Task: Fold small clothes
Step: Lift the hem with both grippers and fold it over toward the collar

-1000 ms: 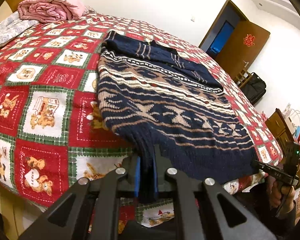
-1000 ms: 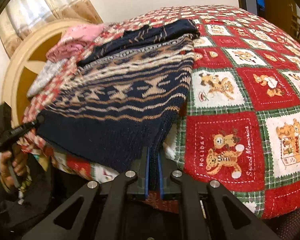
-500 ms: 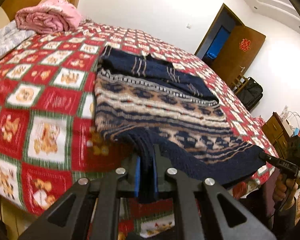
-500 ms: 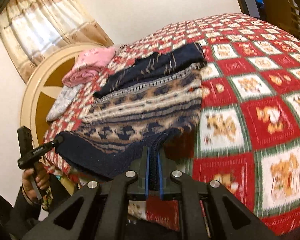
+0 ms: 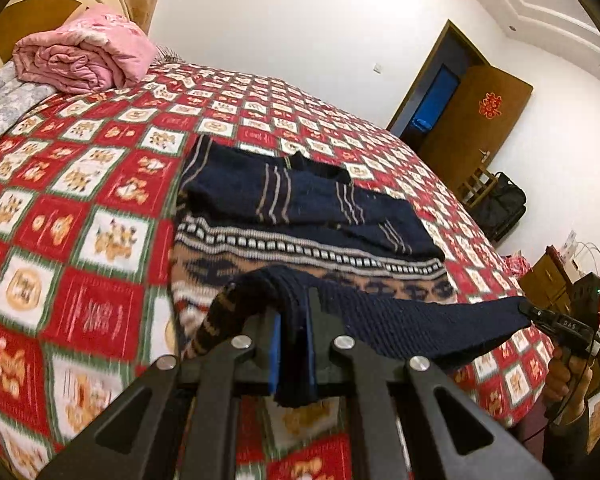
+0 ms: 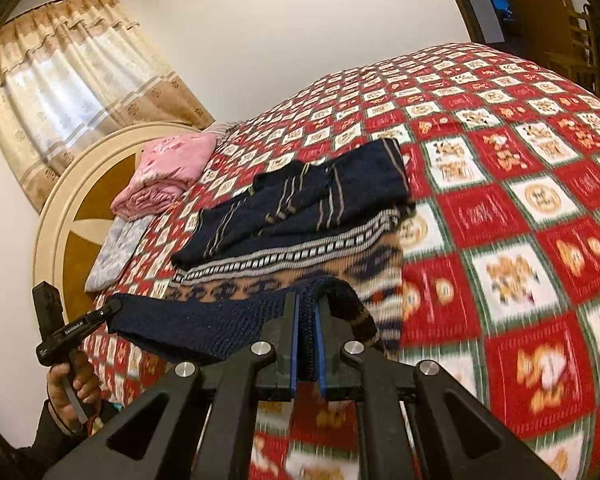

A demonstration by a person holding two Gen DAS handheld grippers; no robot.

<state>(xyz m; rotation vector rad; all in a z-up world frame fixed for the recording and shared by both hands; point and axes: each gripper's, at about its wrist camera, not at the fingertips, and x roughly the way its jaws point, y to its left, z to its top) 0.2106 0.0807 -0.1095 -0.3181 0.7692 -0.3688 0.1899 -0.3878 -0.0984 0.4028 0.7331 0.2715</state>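
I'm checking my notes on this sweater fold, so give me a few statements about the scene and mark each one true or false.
1. Both grippers are shut on the sweater's dark hem. True: the left gripper and right gripper each pinch it.
2. The hem lies flat on the bedspread. False: it is lifted and stretched between the grippers.
3. The sleeves are folded across the sweater's upper part. True.
4. A pink quilt sits near the headboard. True.
5. The door is shut. False: it stands open.
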